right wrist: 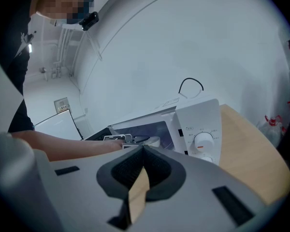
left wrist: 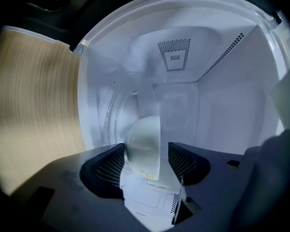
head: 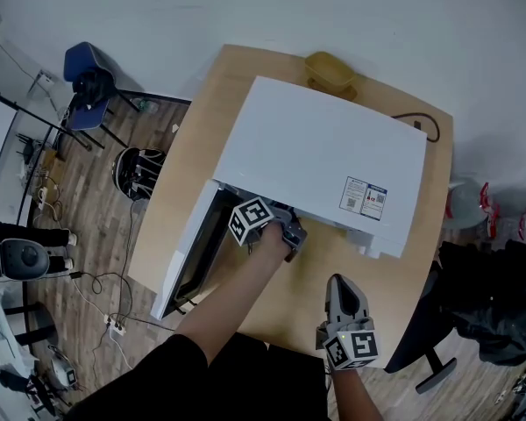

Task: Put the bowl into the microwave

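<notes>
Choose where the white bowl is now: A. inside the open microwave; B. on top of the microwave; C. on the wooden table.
A: the left gripper view shows the bowl inside the microwave, its white inner walls around it, between the pads of the open left claw.

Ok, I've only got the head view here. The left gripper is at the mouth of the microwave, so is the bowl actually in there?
Observer: Yes. The left gripper view shows a white bowl inside the microwave cavity, between the left gripper's jaws.
Operator: Are the jaws clamped on it?
Observer: They stand wide. A gap shows between the bowl and the pad on that view's right, so it looks unclamped, though I can't tell whether the other pad touches it.
Operator: And the right gripper?
Observer: In its own view the right gripper's jaws are together, with nothing between them.
</notes>
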`<move>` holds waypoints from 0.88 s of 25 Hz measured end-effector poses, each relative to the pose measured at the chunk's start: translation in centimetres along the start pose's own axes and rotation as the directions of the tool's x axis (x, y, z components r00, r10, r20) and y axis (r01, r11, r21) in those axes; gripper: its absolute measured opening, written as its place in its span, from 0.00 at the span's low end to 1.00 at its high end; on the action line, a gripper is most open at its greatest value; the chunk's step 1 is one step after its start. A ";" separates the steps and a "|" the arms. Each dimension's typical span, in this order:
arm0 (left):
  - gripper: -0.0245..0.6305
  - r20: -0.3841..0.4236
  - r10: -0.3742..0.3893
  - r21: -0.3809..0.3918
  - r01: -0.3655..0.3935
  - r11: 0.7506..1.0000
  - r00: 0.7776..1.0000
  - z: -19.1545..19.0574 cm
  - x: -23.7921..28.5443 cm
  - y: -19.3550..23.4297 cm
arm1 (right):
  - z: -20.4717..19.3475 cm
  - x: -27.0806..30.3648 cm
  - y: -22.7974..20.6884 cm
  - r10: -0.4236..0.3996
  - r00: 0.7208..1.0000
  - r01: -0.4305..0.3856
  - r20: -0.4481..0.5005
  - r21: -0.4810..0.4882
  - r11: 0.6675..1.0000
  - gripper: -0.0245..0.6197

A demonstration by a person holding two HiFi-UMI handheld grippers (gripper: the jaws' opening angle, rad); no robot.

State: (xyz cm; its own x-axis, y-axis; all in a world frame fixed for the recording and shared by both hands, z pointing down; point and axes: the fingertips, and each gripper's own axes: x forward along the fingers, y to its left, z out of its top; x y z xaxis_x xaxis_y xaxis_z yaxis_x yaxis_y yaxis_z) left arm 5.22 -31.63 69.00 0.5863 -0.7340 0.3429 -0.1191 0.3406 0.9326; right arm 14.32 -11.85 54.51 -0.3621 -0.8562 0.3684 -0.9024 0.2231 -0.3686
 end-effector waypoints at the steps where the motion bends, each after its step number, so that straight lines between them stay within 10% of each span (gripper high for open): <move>1: 0.45 0.001 0.011 -0.014 -0.011 1.000 1.000 -0.1 -0.1 0.3 | 0.0 0.0 0.0 0.000 1.000 0.000 0.000 0.000 1.000 0.13; 12: 0.32 0.030 0.024 -0.034 -0.023 0.999 0.999 1.0 2.1 0.7 | -0.1 -0.1 -0.3 -0.003 1.000 0.003 -0.005 0.006 1.000 0.13; 22: 0.47 0.014 0.026 0.095 -0.027 0.995 1.000 0.3 1.3 -0.4 | 0.5 -0.1 0.0 0.000 1.000 0.001 0.018 -0.041 0.999 0.13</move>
State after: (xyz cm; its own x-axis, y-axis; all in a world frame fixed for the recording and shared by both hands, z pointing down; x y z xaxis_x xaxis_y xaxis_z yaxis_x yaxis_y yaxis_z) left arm 5.78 -32.93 69.12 0.5721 -0.7328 0.3685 -0.2103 0.3032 0.9294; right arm 14.47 -11.98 54.04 -0.3578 -0.8644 0.3533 -0.9116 0.2413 -0.3330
